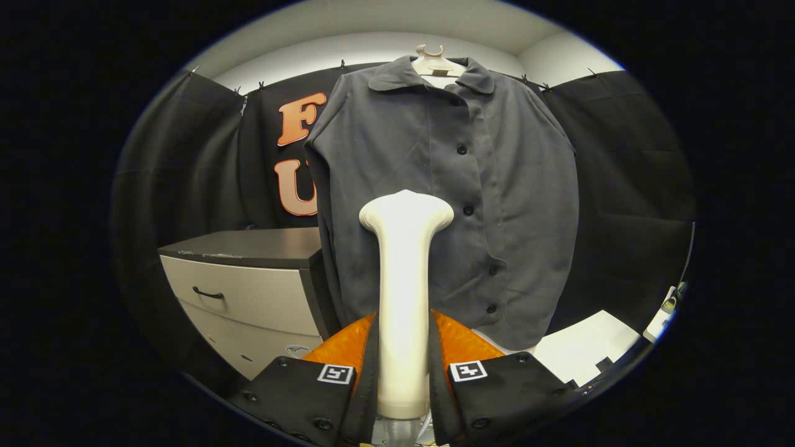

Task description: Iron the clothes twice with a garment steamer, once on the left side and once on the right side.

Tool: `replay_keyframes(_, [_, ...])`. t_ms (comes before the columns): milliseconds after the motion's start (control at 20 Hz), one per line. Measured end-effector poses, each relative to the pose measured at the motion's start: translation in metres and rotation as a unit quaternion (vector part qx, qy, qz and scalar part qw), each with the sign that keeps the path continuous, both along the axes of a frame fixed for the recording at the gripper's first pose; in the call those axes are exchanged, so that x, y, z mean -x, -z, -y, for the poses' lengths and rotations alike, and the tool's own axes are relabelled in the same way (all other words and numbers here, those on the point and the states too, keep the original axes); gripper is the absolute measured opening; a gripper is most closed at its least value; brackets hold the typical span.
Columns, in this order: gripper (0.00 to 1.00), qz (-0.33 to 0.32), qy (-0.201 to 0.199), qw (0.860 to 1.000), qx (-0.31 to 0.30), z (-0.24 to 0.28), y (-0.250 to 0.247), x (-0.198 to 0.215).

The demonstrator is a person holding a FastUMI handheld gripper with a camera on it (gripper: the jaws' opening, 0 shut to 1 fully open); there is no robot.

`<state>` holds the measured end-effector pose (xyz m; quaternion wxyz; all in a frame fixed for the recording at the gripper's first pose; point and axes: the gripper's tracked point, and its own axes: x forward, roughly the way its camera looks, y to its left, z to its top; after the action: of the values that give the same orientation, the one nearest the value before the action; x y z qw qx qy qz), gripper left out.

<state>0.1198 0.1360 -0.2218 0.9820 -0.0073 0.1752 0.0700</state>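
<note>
1. Steamer (pixel 404 292) stands upright between the fingers of the gripper (pixel 402 347), which press on its handle from both sides; its head points at twelve o'clock toward the shirt.
2. Grey shirt (pixel 447 186) hangs on a hanger (pixel 435 62) just beyond the head, buttons running down at one o'clock.
3. Best, I judge: keep the head flat and close, stroking evenly down one side.
4. Drawer cabinet (pixel 248 285) at nine o'clock crowds the left side.
</note>
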Motion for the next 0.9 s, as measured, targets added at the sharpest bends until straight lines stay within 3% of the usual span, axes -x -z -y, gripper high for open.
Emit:
replay_keyframes(500, [0.43,-0.055,0.004,0.998,0.01,0.007,0.056,0.017])
replay_keyframes(900, [0.43,-0.067,0.006,0.998,0.01,0.009,0.063,0.027])
